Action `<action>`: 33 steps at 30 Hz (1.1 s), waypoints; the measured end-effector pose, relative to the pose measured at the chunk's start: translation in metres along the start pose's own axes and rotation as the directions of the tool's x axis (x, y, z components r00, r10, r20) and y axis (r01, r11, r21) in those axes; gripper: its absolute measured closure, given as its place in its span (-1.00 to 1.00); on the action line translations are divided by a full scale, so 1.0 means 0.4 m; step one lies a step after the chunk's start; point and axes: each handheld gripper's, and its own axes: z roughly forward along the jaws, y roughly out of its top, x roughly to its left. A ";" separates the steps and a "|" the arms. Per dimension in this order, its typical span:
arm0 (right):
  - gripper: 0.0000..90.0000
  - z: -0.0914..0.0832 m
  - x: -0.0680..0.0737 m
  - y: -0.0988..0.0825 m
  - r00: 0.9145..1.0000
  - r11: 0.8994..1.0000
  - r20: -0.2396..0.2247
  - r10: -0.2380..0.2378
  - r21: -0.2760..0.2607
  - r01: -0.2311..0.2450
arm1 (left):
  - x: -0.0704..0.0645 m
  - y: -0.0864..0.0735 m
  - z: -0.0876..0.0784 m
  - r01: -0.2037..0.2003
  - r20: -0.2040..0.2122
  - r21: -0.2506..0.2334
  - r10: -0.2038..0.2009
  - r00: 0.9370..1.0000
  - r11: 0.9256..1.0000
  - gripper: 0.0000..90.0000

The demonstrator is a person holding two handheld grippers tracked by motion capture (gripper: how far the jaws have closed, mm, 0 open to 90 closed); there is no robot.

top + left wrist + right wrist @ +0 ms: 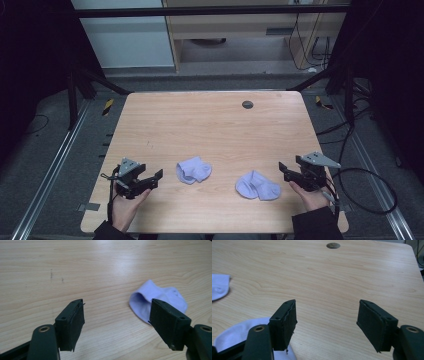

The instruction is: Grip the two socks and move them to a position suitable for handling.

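Observation:
Two pale lilac socks lie on the wooden table (210, 125). The left sock (193, 169) is crumpled near the front middle; the right sock (257, 186) lies a little to its right. My left gripper (152, 179) rests open at the front left, a short way left of the left sock (157, 298), nothing between its jaws. My right gripper (283, 171) is open at the front right, just right of the right sock (242, 335), which shows under its left jaw. The other sock (219, 286) peeks in at that view's left edge.
A round dark grommet (247, 104) sits in the table near its far edge, also the grommet (333, 245) seen from the right gripper. Black frame bars and cables surround the table. Bare wood stretches across the middle and back.

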 end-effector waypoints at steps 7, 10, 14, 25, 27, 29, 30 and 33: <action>-0.27 -0.010 0.005 0.020 1.000 1.000 -0.010 -0.022 0.007 0.022 | -0.037 0.032 0.010 -0.006 0.033 -0.022 0.007 0.999 1.000 -0.36; -0.24 -0.010 0.010 0.029 0.999 1.000 -0.016 -0.028 0.013 0.028 | -0.063 0.045 0.022 -0.026 0.043 -0.021 0.027 0.999 0.999 -0.33; -0.18 -0.010 0.019 0.039 0.999 1.000 -0.020 -0.030 0.009 0.030 | -0.102 0.057 0.044 -0.049 0.066 -0.021 0.050 0.997 0.999 -0.31; -0.01 -0.020 0.045 0.025 0.996 0.998 -0.067 -0.053 0.024 0.055 | -0.205 0.078 0.097 -0.103 0.120 -0.014 0.104 0.987 0.995 -0.24; 0.02 -0.018 0.046 0.015 0.996 0.997 -0.069 -0.060 0.038 0.063 | -0.220 0.080 0.105 -0.104 0.132 -0.011 0.105 0.986 0.995 -0.23; 0.06 -0.017 0.046 0.007 0.995 0.996 -0.075 -0.064 0.049 0.068 | -0.236 0.080 0.114 -0.112 0.140 -0.006 0.112 0.984 0.994 -0.22; 0.08 -0.016 0.046 0.002 0.995 0.996 -0.079 -0.065 0.059 0.070 | -0.242 0.079 0.117 -0.114 0.143 -0.007 0.114 0.983 0.993 -0.21; 0.13 -0.017 0.049 -0.010 0.993 0.994 -0.091 -0.071 0.076 0.078 | -0.266 0.077 0.128 -0.130 0.154 -0.003 0.129 0.980 0.992 -0.20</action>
